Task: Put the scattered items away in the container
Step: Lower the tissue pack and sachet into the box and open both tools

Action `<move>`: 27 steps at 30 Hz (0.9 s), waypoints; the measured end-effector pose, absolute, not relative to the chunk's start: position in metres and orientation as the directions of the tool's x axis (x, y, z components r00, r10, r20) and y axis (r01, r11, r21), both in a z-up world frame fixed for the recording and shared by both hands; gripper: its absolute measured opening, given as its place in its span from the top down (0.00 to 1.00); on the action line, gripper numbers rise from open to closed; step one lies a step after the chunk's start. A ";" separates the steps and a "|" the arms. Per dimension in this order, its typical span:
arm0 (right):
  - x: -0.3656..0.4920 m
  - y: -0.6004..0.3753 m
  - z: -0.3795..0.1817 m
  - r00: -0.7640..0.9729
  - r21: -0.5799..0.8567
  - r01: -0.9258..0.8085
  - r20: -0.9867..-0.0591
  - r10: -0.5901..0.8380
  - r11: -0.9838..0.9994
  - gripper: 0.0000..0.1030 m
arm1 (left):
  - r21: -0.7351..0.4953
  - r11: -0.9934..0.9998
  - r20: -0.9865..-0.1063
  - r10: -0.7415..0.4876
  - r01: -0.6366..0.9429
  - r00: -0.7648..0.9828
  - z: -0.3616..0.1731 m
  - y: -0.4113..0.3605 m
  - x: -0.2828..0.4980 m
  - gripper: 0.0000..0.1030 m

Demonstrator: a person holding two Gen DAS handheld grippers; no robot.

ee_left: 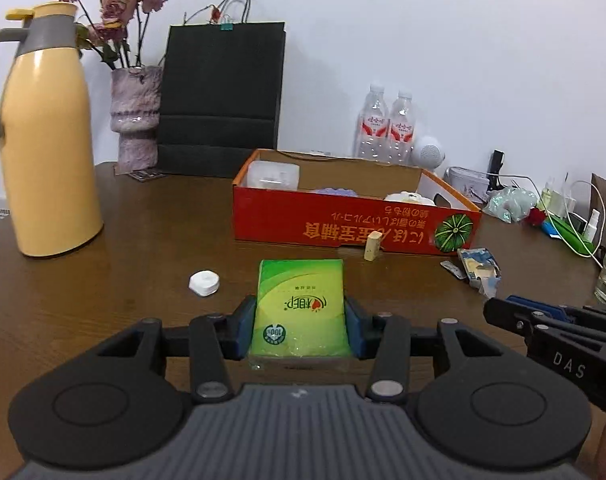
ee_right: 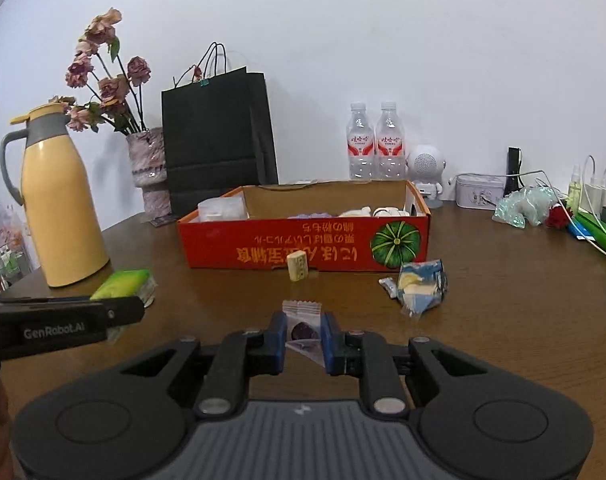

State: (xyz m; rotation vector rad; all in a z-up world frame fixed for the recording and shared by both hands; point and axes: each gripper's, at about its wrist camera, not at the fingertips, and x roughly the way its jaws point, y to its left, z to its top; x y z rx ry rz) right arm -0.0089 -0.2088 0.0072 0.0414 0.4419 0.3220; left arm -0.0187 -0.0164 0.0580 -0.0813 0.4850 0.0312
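Both grippers loaded, box straight ahead

The left gripper (ee_left: 301, 326) clamps the green tissue pack (ee_left: 301, 304) across its width, its long axis pointing forward at the red cardboard box (ee_left: 343, 224). The right gripper (ee_right: 303, 338) pinches a small clear candy packet (ee_right: 302, 326), and the box wall (ee_right: 303, 242) lies directly beyond its fingertips.

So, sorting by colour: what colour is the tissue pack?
Green and yellow tissue pack, clearest in the left wrist view.
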 end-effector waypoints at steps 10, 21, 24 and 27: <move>0.019 -0.217 0.054 0.885 0.102 -0.326 -0.316 0.341 0.940 0.84 | -0.029 0.999 -0.371 -0.046 0.037 0.927 0.125 -0.002 0.051 0.56; 0.318 -0.205 0.145 0.666 0.151 -0.318 -0.667 0.334 0.936 0.83 | -0.058 0.994 -0.774 -0.106 0.096 0.625 0.139 0.017 0.358 0.56; 0.376 -0.196 0.113 0.567 0.151 -0.277 -0.772 0.288 0.949 0.83 | -0.023 0.996 -0.827 -0.069 0.088 0.559 0.106 0.015 0.396 0.56; 0.408 -0.188 0.081 0.493 0.168 -0.265 -0.823 0.283 0.949 0.83 | 0.030 0.994 -0.850 -0.032 0.108 0.526 0.077 0.011 0.414 0.56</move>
